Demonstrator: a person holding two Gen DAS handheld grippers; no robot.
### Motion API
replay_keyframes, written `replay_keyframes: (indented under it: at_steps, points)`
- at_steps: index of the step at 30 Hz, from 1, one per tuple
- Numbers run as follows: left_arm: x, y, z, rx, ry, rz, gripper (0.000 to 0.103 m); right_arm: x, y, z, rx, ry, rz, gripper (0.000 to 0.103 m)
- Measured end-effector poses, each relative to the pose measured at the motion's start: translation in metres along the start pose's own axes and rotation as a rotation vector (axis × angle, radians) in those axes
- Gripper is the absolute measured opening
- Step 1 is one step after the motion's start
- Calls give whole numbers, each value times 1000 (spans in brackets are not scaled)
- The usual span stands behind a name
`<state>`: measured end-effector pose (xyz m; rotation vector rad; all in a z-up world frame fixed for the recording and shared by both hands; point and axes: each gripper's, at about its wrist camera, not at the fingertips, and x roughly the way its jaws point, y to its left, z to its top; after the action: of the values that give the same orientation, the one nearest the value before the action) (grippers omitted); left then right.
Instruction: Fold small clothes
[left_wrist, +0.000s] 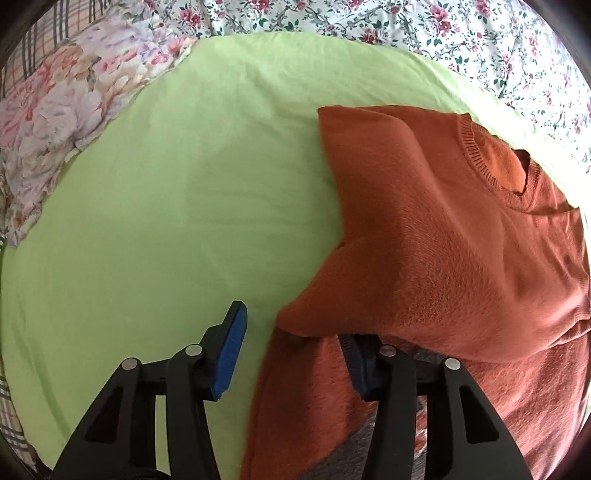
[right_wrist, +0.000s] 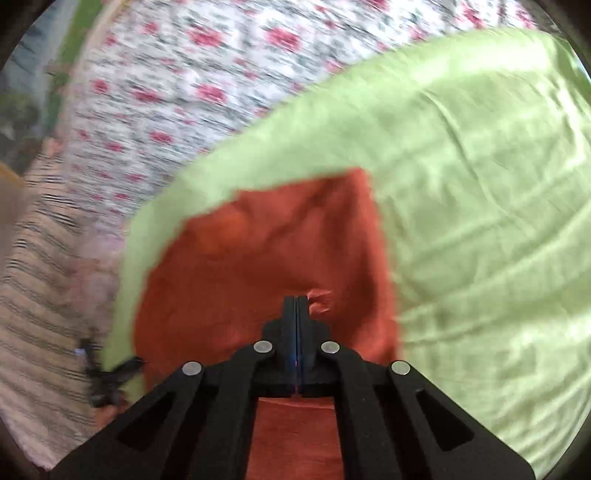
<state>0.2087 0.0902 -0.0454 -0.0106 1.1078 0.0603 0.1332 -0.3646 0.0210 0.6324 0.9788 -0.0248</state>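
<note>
On the green sheet (left_wrist: 155, 206), taken as landmark, one orange knit sweater (left_wrist: 443, 236) is lying toward its right side in the left wrist view, collar up, one sleeve folded across the body. At the sheet's left edge one pastel floral cloth (left_wrist: 62, 110) is showing; beyond its far edge one rose-print bedcover (left_wrist: 406, 26) is running out of frame.

Left gripper (left_wrist: 291, 343): fingers standing about half apart; the left blue pad (left_wrist: 229, 354) is hanging over bare sheet, the right one is lying partly hidden under the sweater's folded sleeve. Whether it is pressing cloth, I cannot tell.

Right wrist view is blurring heavily. Left of the sheet, striped fabric (right_wrist: 40, 280) is cut off at the rim. Right gripper (right_wrist: 297, 306): fingers fully closed together, a small pinch of sweater (right_wrist: 258, 258) puckering just beside the tips, apparently caught. The sweater's lower part is disappearing under the gripper body.
</note>
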Motion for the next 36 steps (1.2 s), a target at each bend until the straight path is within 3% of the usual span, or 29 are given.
replay_keyframes:
  at_steps: [5,6,7,9,14,15,16,17,19,23,25,32,36]
  points:
    - [2,5,3,-38,13,-14,51,7,5,-17,8,5,-15,5]
    - [2,6,3,-34,11,-11,51,9,6,-17,10,12,-21,17]
    - [1,7,2,-31,9,-6,51,11,6,-20,12,18,-18,38]
    - [3,6,1,-35,9,3,51,15,8,-24,2,28,-21,59]
    - [6,3,2,-54,18,19,47,43,17,-30,-40,72,-73,56]
    - [6,-2,3,-31,15,23,46,53,17,-30,-35,99,-71,39]
    - [6,-7,2,-7,14,26,44,64,17,-31,-31,137,-71,14]
    - [7,-13,2,21,15,41,41,68,20,-32,-36,154,-74,7]
    - [5,-14,3,34,9,61,32,60,33,-32,-67,131,-32,7]
    - [-9,7,7,-94,-31,58,29,7,59,-21,-124,-54,100,6]
    - [-7,11,6,-115,-19,38,29,-7,55,-17,-126,-109,82,6]
    - [2,20,-10,-158,25,25,29,46,11,-39,-69,42,-81,6]
    - [-4,31,-10,-171,44,-6,25,47,9,-47,-47,58,-66,5]
